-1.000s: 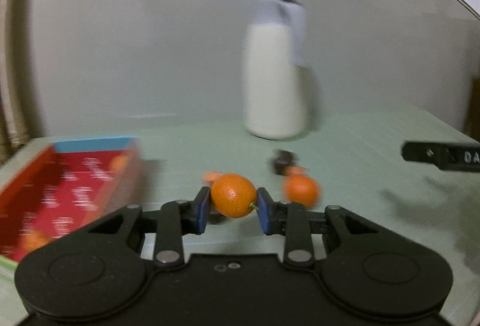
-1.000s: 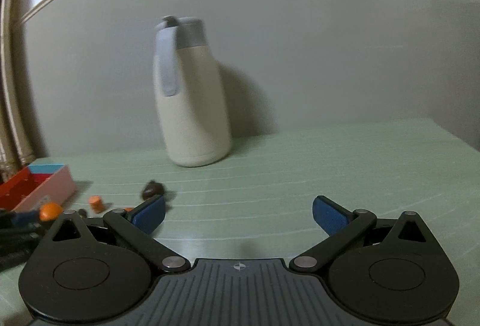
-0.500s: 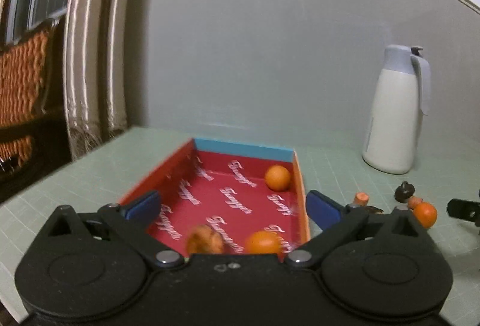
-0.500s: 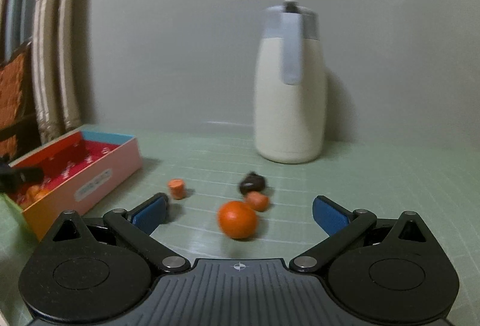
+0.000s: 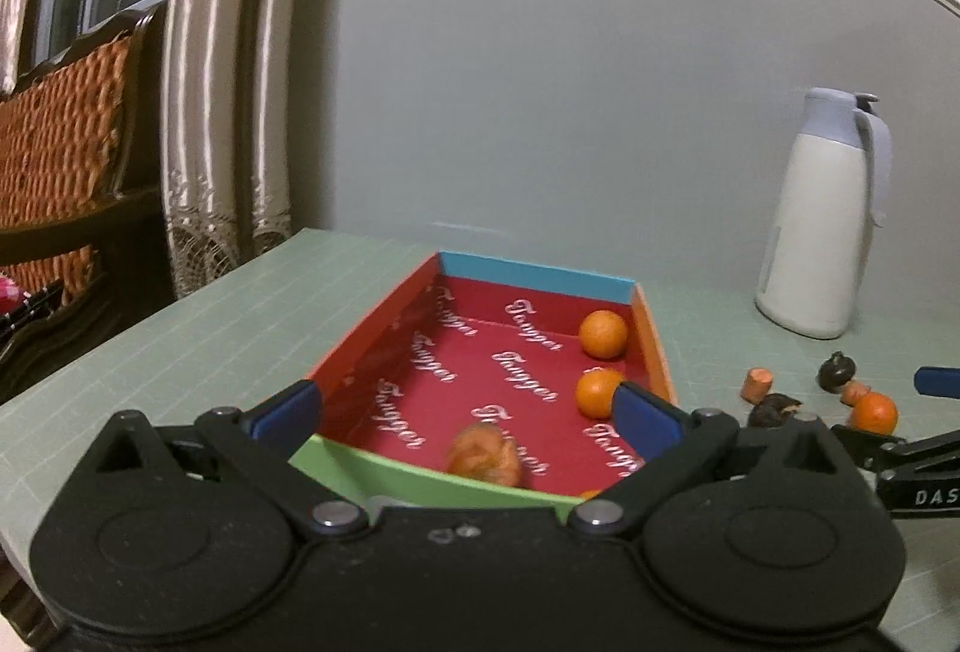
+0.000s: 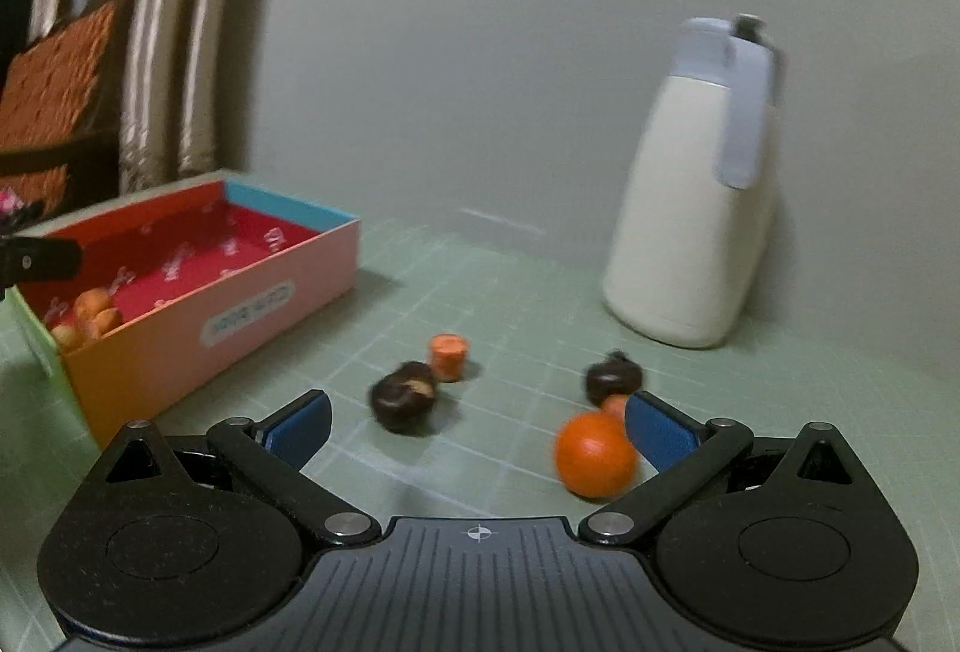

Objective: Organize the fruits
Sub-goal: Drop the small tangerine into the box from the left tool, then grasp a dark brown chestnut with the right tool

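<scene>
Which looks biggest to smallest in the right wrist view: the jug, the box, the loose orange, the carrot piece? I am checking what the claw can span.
1. White jug and red box: similar, unsure.
2. Orange, enlarged by nearness.
3. Carrot piece.

The black left gripper [image 5: 465, 409] is hovering wide open over a red-lined cardboard box [image 5: 372, 352] holding small oranges [image 5: 603, 333].

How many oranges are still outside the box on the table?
1. The orange lies on the green table, beside the right claw's right finger. Others may be hidden behind the claws.
</scene>
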`<state>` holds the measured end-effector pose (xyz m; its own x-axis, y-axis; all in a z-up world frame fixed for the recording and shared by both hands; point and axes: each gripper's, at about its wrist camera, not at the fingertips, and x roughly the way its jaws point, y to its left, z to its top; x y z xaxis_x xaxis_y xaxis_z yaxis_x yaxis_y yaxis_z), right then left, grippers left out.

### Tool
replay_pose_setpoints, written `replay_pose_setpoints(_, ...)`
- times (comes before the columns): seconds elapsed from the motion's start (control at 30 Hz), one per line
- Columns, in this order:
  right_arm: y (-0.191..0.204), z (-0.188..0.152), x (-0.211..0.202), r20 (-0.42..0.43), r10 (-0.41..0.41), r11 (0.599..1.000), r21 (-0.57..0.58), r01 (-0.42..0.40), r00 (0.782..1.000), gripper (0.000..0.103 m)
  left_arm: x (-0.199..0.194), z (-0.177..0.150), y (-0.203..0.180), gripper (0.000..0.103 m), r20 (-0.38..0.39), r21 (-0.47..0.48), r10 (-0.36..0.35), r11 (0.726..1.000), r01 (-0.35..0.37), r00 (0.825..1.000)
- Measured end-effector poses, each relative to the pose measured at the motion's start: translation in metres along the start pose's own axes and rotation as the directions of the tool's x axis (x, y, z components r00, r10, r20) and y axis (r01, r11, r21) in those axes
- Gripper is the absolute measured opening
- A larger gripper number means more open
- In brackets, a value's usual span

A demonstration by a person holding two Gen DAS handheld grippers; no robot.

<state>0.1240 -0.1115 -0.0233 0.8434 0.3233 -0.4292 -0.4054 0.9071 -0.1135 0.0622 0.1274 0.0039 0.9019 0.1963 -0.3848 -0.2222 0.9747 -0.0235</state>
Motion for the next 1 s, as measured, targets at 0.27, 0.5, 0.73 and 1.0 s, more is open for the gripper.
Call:
replay_pose_setpoints(0.27, 0.009, 0.006, 0.031, -0.064, 0.049, 0.998, 0.051, -0.046, 0.997, 0.075, 0.0, -0.002, 0.027, 0.097, -0.018, -0.047, 0.032, 0.998, -0.033, 0.999)
replay_pose_setpoints(0.5, 0.008, 0.011, 0.058, -0.126, 0.065, 0.994, 0.097, -0.053, 0.99, 0.062, -0.001, -0.004, 0.049, 0.097, -0.037, -0.091, 0.056, 0.994, -0.059, 0.998)
replay_pose_setpoints(0.73, 0.002, 0.013, 0.069, -0.163, 0.091, 0.987, 0.143, -0.068, 0.982, 0.034, -0.002, -0.003, 0.061, 0.097, -0.044, -0.128, 0.068, 0.989, -0.073, 0.997)
replay_pose_setpoints(1.0, 0.024, 0.031, 0.026, 0.061, 0.147, 0.979, 0.135, -0.154, 0.987, 0.034, -0.005, -0.004, 0.069, 0.097, -0.045, -0.149, 0.085, 0.985, -0.091, 0.995)
